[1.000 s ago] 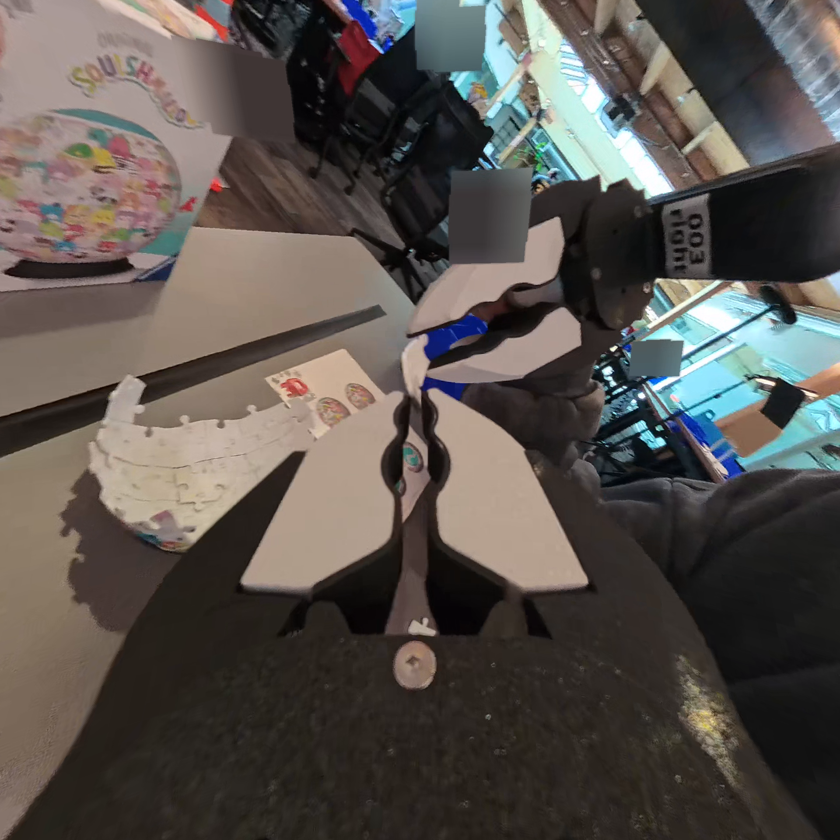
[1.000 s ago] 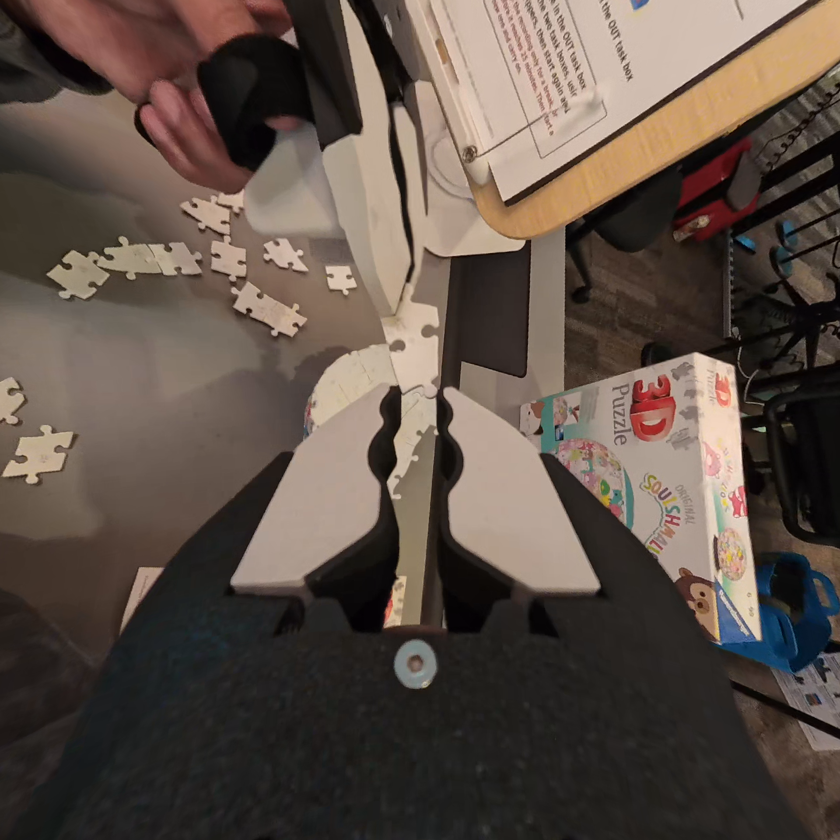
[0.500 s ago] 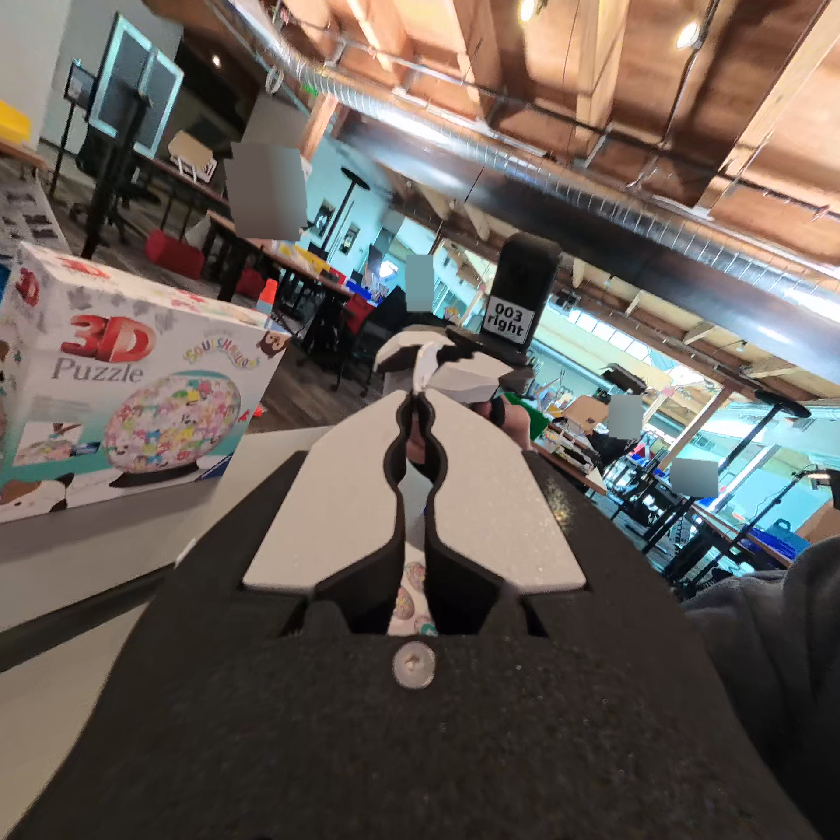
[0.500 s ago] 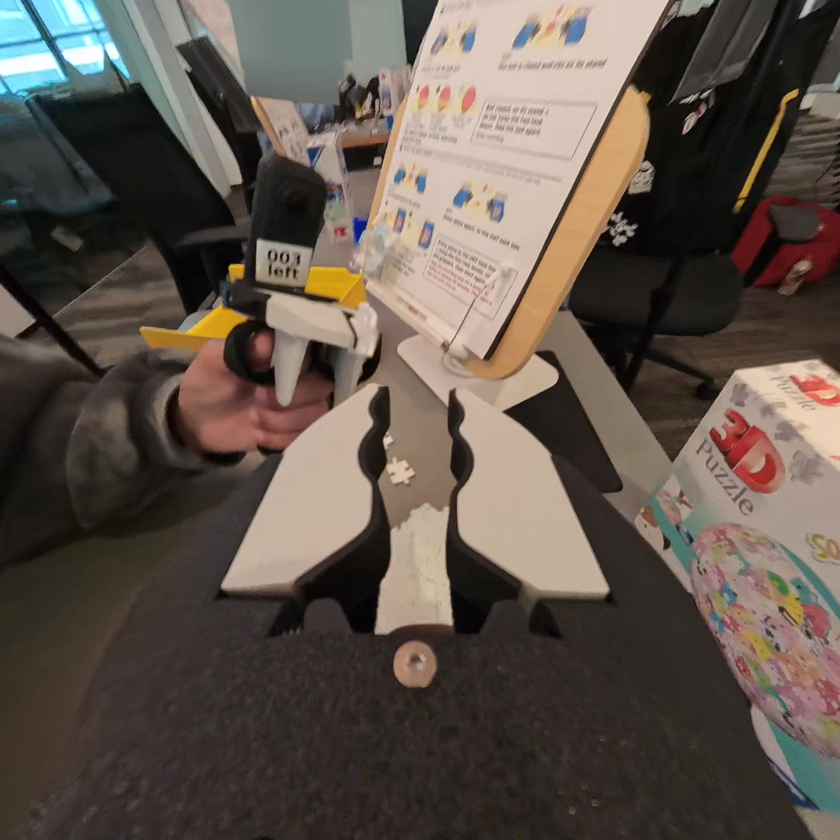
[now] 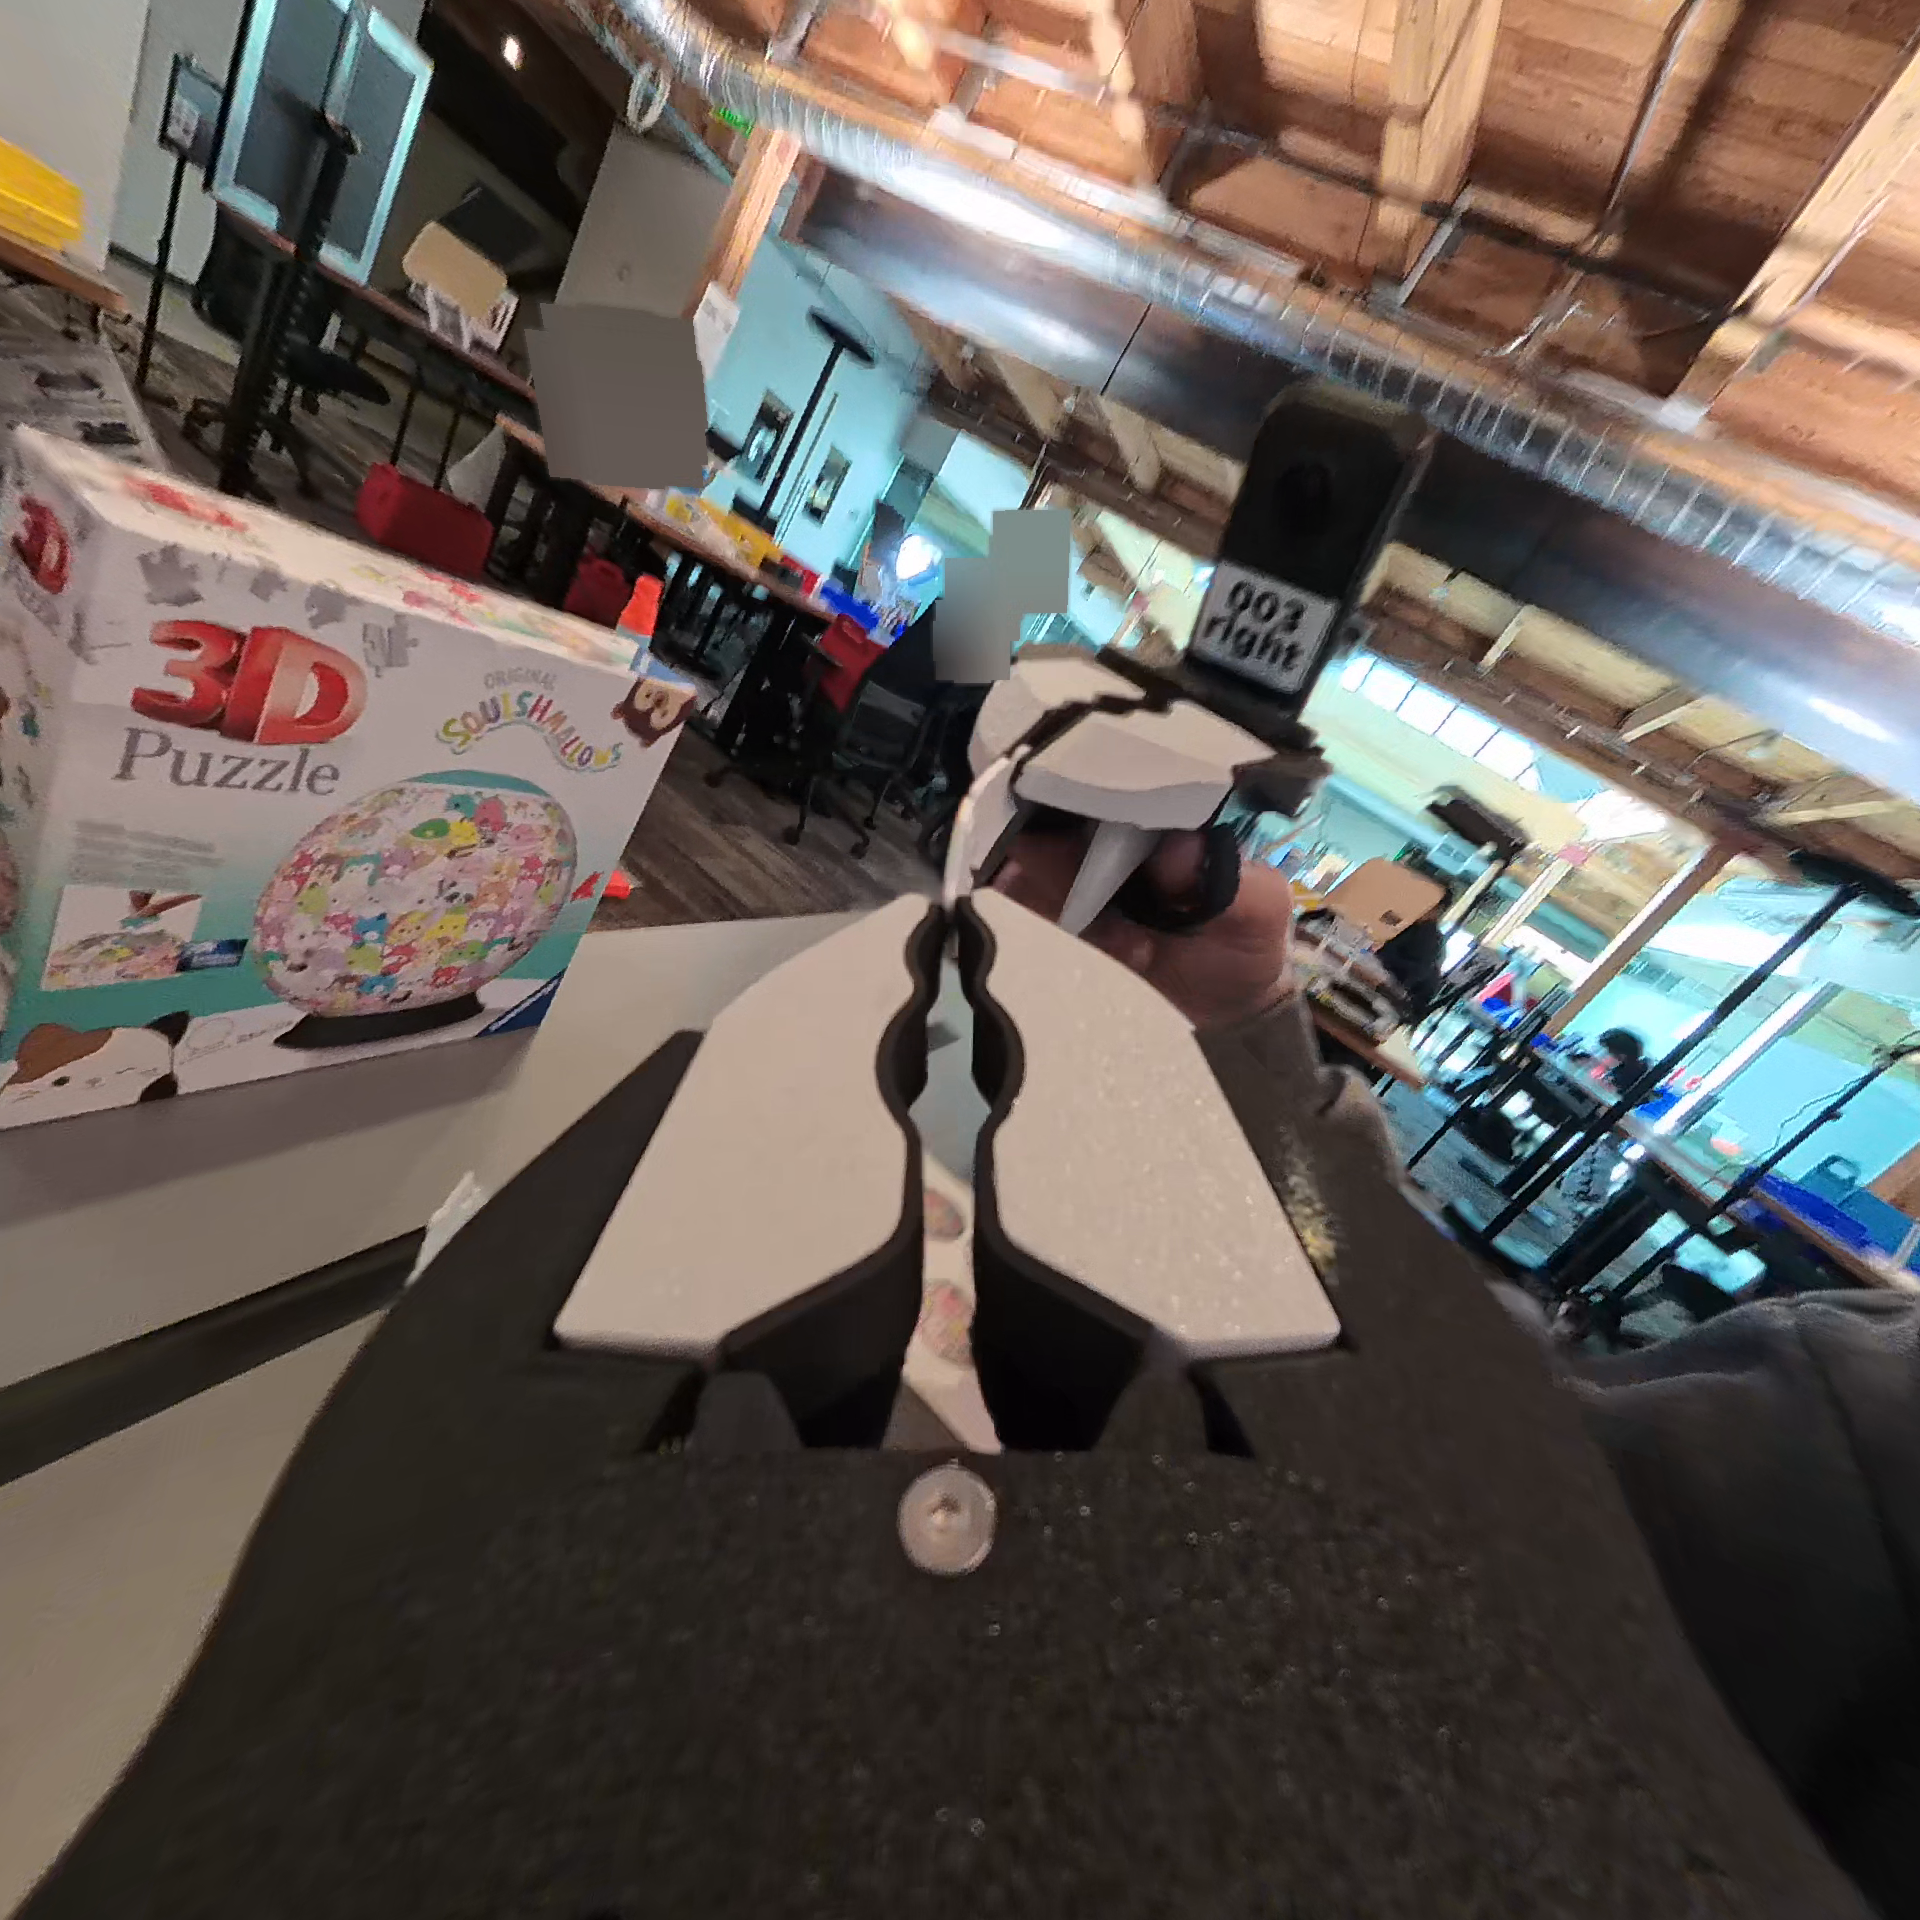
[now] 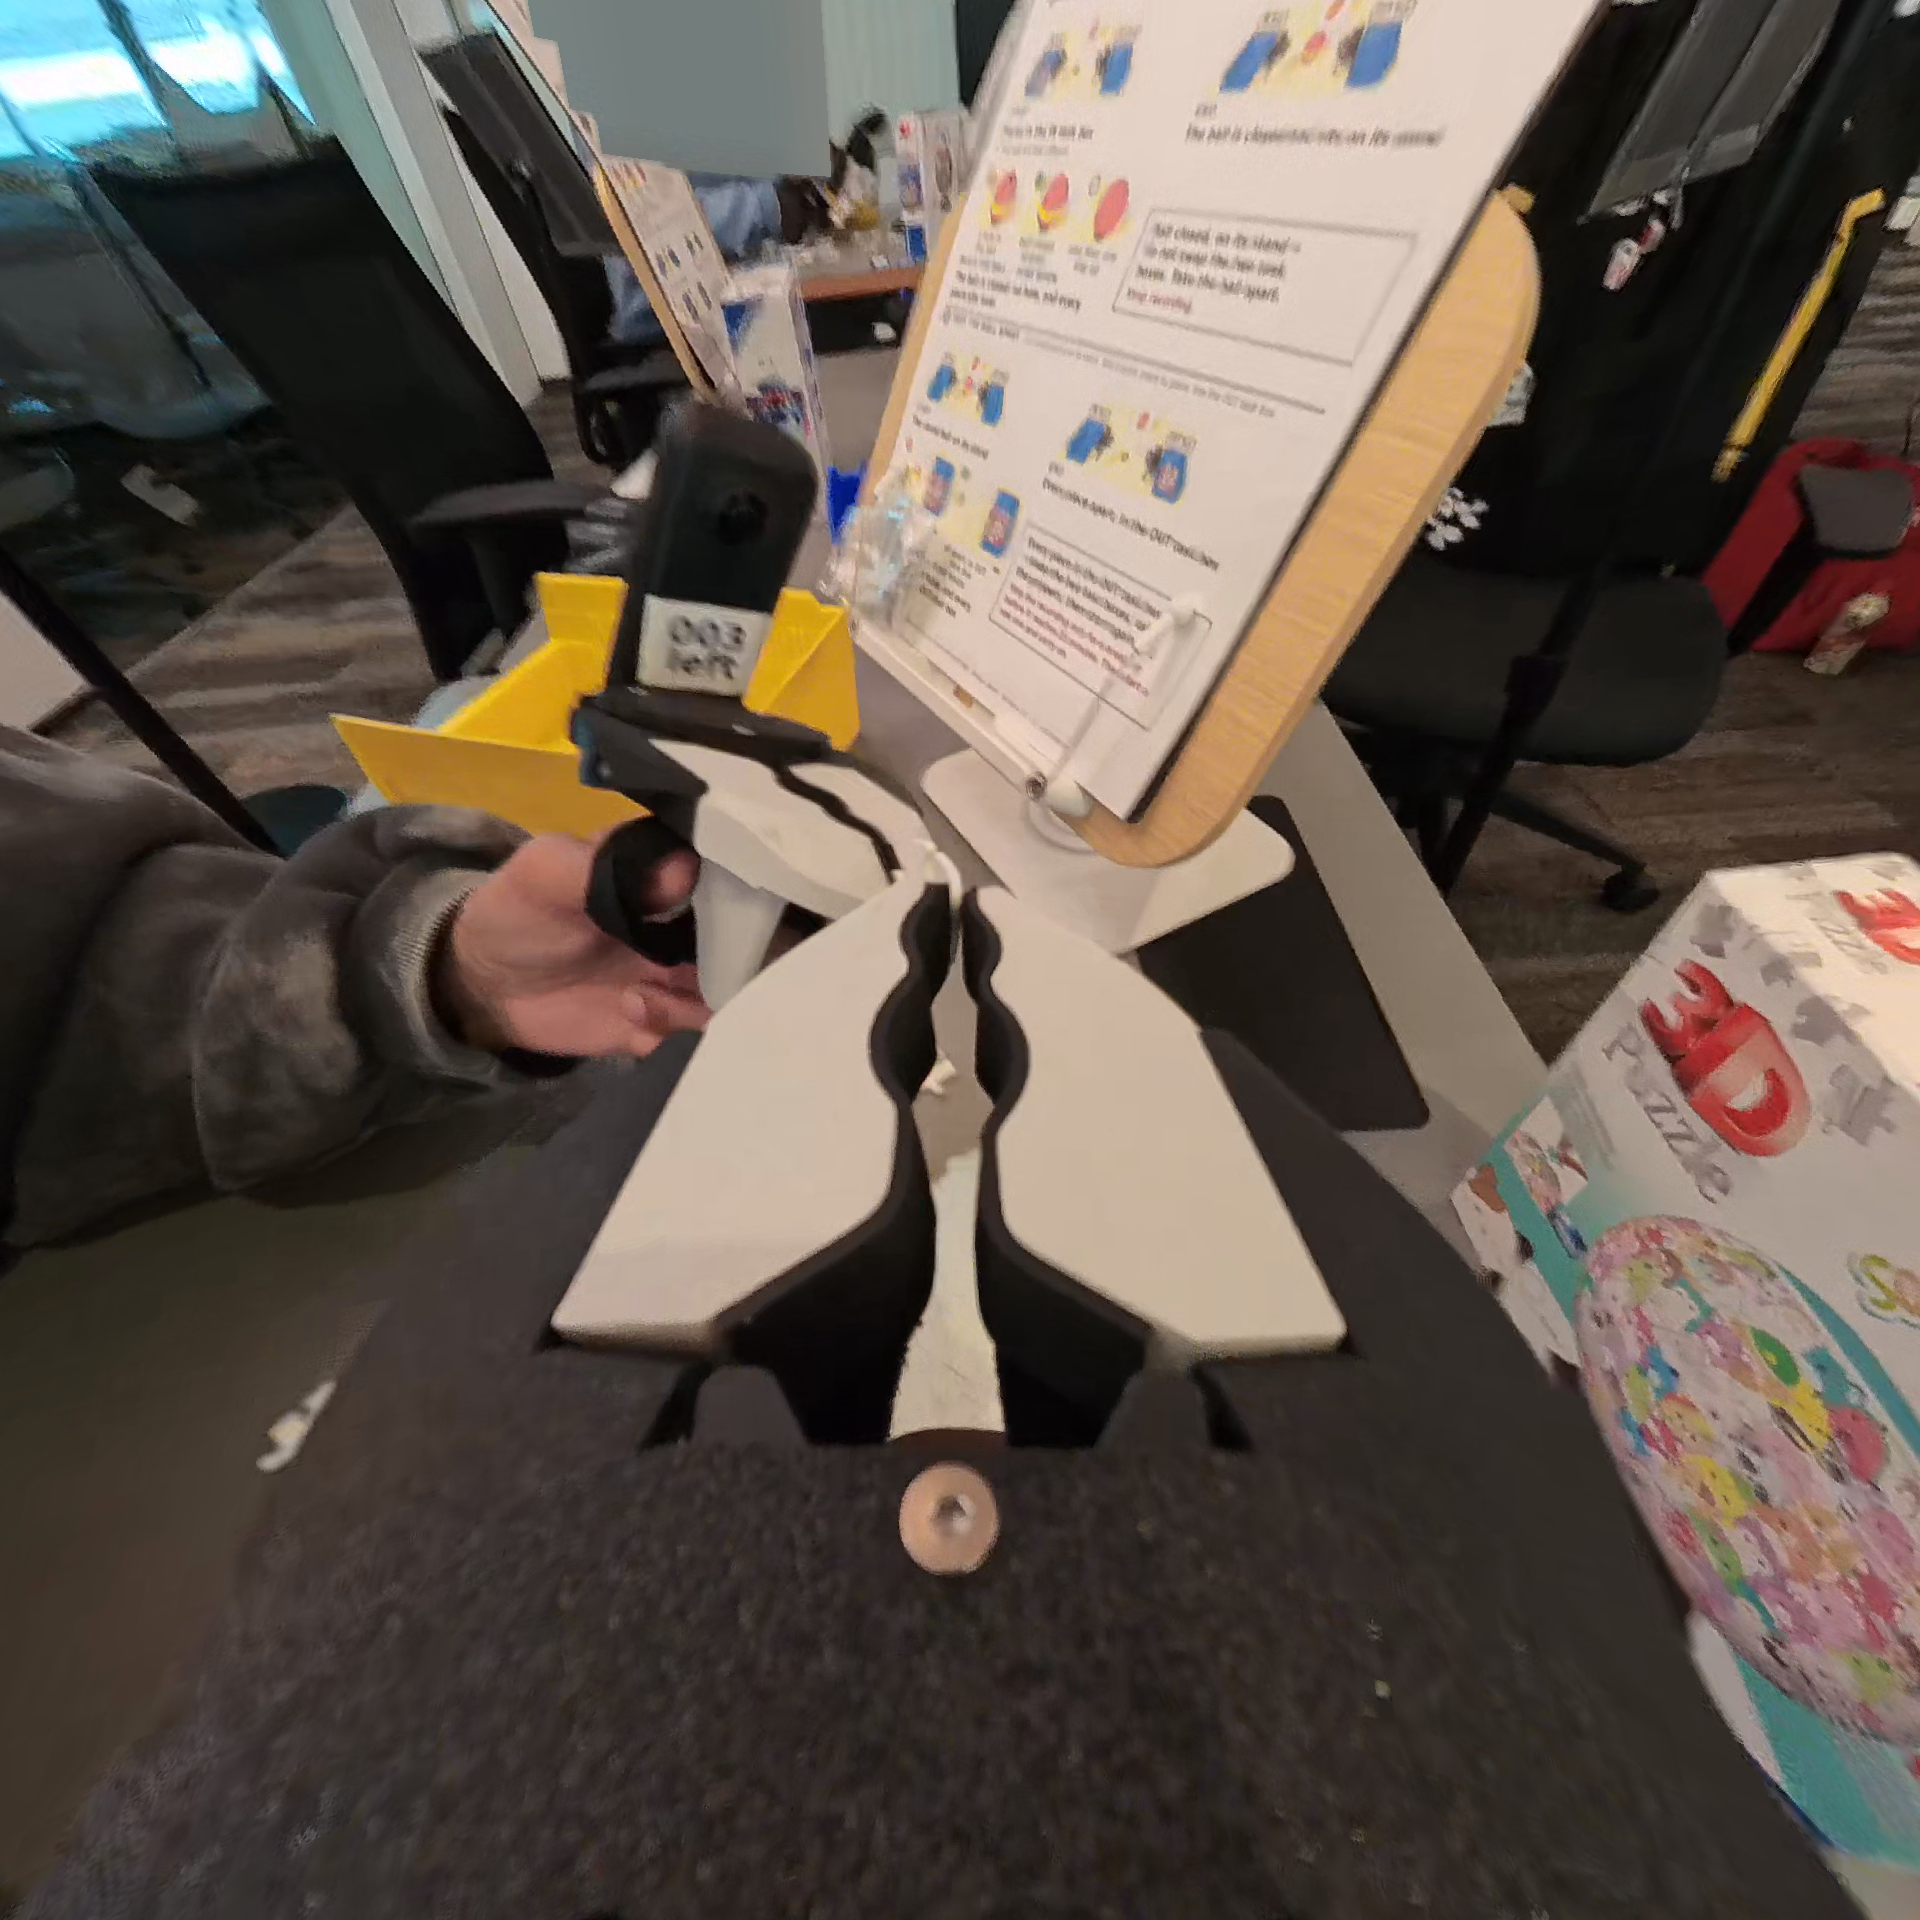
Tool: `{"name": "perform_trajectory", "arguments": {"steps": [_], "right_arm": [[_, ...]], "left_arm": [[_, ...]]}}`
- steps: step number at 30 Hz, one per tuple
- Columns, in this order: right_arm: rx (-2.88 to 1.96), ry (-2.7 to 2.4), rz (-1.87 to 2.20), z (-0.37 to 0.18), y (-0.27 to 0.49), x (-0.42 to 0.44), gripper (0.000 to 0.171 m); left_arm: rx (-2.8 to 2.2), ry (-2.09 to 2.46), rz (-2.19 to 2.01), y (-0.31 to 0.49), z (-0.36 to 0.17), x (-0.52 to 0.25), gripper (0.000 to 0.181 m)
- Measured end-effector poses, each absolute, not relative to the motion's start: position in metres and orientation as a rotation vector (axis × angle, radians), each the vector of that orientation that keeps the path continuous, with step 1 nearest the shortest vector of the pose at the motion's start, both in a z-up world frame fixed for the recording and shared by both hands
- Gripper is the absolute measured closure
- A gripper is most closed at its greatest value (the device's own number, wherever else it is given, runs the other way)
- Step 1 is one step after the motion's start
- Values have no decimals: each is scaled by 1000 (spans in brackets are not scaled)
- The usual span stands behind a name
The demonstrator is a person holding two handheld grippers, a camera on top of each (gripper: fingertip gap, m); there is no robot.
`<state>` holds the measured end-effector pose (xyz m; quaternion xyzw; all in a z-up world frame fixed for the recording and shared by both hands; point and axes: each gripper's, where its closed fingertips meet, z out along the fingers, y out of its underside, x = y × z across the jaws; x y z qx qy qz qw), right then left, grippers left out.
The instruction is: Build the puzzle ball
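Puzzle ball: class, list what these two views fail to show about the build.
- Part-built ball: outside both views.
- Piece between the claws: left claw and right claw hide all but its white edge.
- Loose pieces: right view, blurred.
- Puzzle box: cut by the frame edge.

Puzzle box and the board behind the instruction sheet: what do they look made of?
Puzzle box: likely glossy printed cardboard, with sharp folded edges and picture-covered faces. Board: looks like light wood or wood laminate, matte, with visible grain lines and rounded corners.

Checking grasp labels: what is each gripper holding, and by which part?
The left gripper and right gripper each apparently pinch an edge of a white puzzle piece.
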<state>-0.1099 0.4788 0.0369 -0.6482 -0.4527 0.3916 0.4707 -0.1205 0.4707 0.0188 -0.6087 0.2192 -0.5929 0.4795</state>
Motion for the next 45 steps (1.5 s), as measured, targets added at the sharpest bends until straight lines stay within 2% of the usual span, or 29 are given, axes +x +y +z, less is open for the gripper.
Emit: {"name": "perform_trajectory", "arguments": {"steps": [1, 3, 4, 9, 13, 17, 32, 37, 45], "right_arm": [[-1612, -1115, 891, 31, 484, -104, 169], [-1696, -1150, 736, 9, 497, -84, 169], [-1759, -1162, 667, -8, 505, -71, 169], [-1972, -1211, 701, -91, 526, -46, 169], [-2024, -1270, 692, -126, 534, -50, 169], [-1965, -1326, 658, -133, 534, -58, 169], [-2066, -1374, 615, -151, 531, -59, 169], [-2052, -1382, 608, -146, 529, -61, 169], [-2045, -1380, 608, -141, 527, -60, 169]], "left_arm": [[-1540, 559, -1388, 475, 10, -120, 177], [-1677, 615, -1212, 489, -12, -125, 155], [-1731, 657, -1132, 496, -21, -129, 150], [-2020, 985, -875, 523, -77, -128, 150], [-2140, 1238, -702, 541, -119, -114, 150], [-2189, 1384, -668, 549, -142, -100, 150], [-2360, 1476, -645, 538, -163, -115, 153], [-2386, 1476, -693, 533, -162, -114, 171], [-2409, 1481, -679, 534, -169, -114, 174]]}}
